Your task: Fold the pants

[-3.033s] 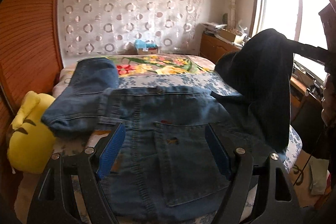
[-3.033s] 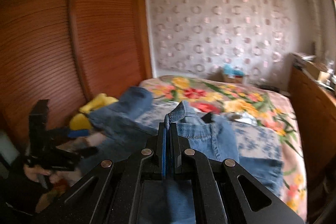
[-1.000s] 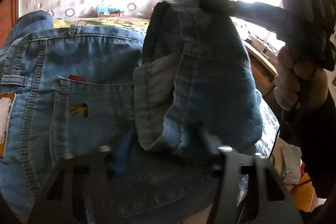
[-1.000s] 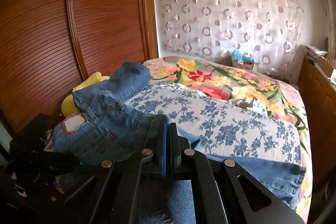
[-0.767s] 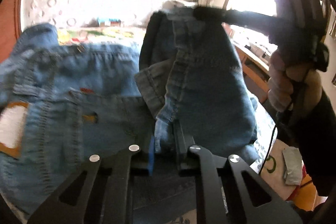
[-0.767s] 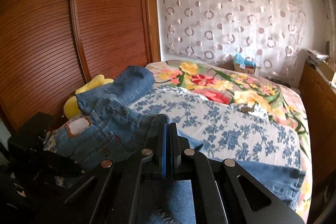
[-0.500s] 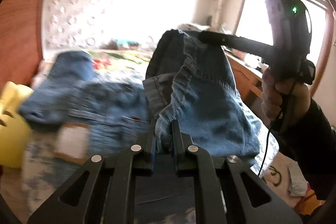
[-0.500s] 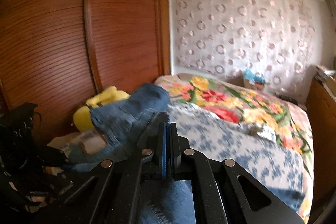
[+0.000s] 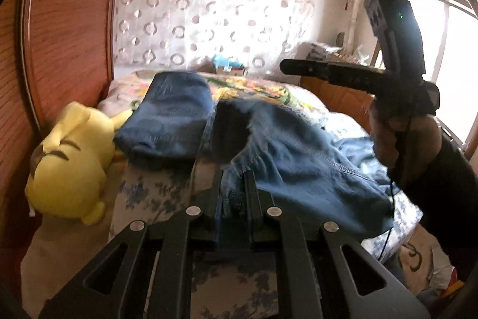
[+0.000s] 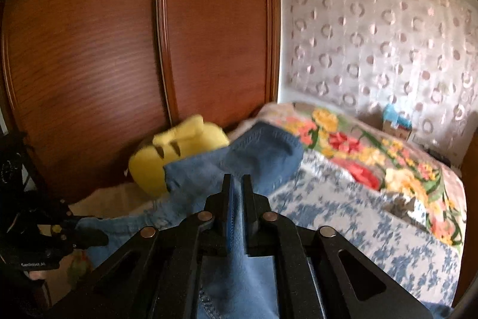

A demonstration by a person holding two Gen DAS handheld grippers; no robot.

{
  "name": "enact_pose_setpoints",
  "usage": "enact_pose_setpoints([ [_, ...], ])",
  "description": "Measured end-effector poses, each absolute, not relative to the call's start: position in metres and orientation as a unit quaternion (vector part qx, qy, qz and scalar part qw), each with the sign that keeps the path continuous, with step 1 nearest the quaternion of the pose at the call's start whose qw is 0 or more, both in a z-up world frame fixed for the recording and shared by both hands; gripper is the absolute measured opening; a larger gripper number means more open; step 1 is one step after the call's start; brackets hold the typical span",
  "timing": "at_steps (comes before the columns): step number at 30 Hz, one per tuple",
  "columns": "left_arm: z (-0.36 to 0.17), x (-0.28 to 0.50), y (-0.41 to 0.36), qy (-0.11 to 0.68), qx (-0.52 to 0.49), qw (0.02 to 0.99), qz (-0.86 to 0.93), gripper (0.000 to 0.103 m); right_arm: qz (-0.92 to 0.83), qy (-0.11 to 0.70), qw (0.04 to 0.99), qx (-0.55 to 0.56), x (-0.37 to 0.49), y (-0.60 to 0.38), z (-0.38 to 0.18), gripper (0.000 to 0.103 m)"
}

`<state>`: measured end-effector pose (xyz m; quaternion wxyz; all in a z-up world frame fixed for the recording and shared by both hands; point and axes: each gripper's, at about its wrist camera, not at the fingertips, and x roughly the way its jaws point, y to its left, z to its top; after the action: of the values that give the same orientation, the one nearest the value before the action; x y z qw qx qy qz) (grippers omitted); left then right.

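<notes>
I've lifted the jeans higher; my left gripper and right gripper each pinch denim, plush toy beside.

The left gripper, which had hung open over the flat jeans three seconds before, clamped onto a denim fold. Both it and the right gripper rose, lifting the jeans off the bed; their seat no longer lay spread out.
</notes>
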<state>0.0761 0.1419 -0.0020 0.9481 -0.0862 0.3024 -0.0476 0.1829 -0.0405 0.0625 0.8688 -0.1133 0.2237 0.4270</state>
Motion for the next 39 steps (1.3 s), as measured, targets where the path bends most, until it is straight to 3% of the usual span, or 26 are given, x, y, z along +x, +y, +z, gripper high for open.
enact_pose_setpoints([
  [1, -0.006, 0.077, 0.142, 0.308, -0.084, 0.946, -0.048, 0.013, 0.424, 0.229, 0.869, -0.115, 0.187, -0.043, 0.063, 0.028],
  [3, -0.01, 0.081, 0.14, 0.32, -0.082, 0.943, -0.051, 0.015, 0.414, 0.235, 0.872, -0.113, 0.192, -0.052, 0.062, 0.034],
  [8, -0.014, 0.093, 0.14, 0.331, -0.08, 0.939, -0.049, 0.039, 0.385, 0.262, 0.879, -0.105, 0.198, -0.09, 0.057, 0.036],
  [11, -0.013, 0.096, 0.142, 0.328, -0.079, 0.94, -0.049, 0.045, 0.361, 0.279, 0.884, -0.106, 0.195, -0.119, 0.048, 0.036],
  [18, -0.009, 0.101, 0.138, 0.322, -0.072, 0.942, -0.053, 0.046, 0.327, 0.315, 0.886, -0.096, 0.182, -0.153, 0.029, 0.036],
  [26, -0.051, 0.122, 0.123, 0.376, -0.065, 0.922, -0.066, 0.045, 0.311, 0.329, 0.888, -0.086, 0.17, -0.142, 0.012, 0.036],
  [27, -0.055, 0.123, 0.122, 0.38, -0.063, 0.921, -0.064, 0.043, 0.31, 0.33, 0.887, -0.085, 0.169, -0.142, 0.012, 0.036],
  [29, -0.057, 0.124, 0.12, 0.385, -0.058, 0.919, -0.064, 0.024, 0.311, 0.333, 0.886, -0.083, 0.164, -0.144, 0.007, 0.036],
  [30, -0.056, 0.122, 0.119, 0.383, -0.055, 0.92, -0.067, 0.021, 0.31, 0.334, 0.886, -0.083, 0.165, -0.146, 0.004, 0.036],
  [39, 0.0, 0.079, 0.135, 0.321, -0.05, 0.945, -0.048, 0.017, 0.305, 0.343, 0.887, -0.058, 0.169, -0.16, -0.007, 0.036],
])
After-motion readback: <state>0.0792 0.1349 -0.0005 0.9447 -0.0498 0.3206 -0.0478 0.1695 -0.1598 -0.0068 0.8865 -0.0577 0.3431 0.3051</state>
